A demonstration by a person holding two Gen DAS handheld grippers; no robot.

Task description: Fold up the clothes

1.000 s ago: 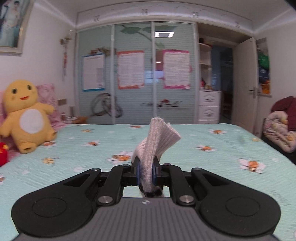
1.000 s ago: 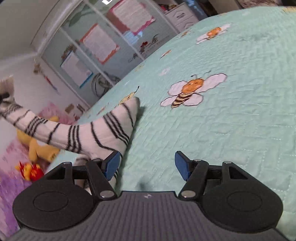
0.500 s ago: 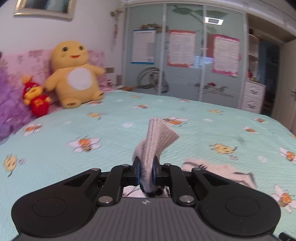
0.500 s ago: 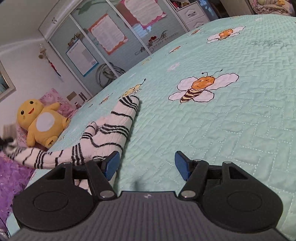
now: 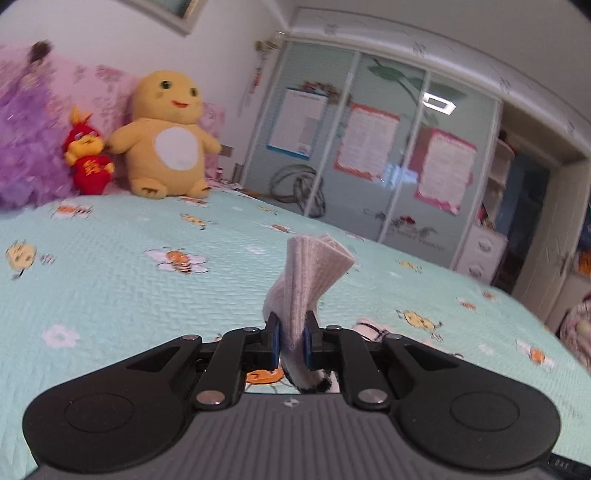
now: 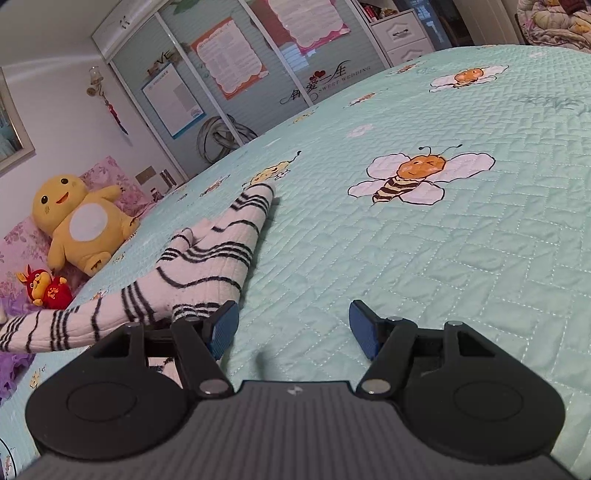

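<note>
A white sock with black stripes [image 6: 207, 254] lies stretched across the mint bee-print bedspread [image 6: 443, 240], its far end toward the wardrobe. My left gripper [image 5: 292, 341] is shut on the sock's ribbed cuff [image 5: 308, 273], which stands up between the blue pads. My right gripper [image 6: 293, 325] is open and empty just above the bedspread, its left fingertip [image 6: 221, 325] right beside the sock's near part. A bit of the sock's body shows behind my left gripper [image 5: 369, 326].
A yellow plush toy [image 5: 166, 136] and a small red plush [image 5: 86, 158] sit against pink pillows at the head of the bed. A glass-door wardrobe [image 5: 369, 147] stands beyond the bed. A rolled quilt [image 6: 554, 18] lies at the far right.
My left gripper has swung left and lowered with the cuff, so the sock now lies flatter on the bed. My right gripper stayed open and shifted slightly.
</note>
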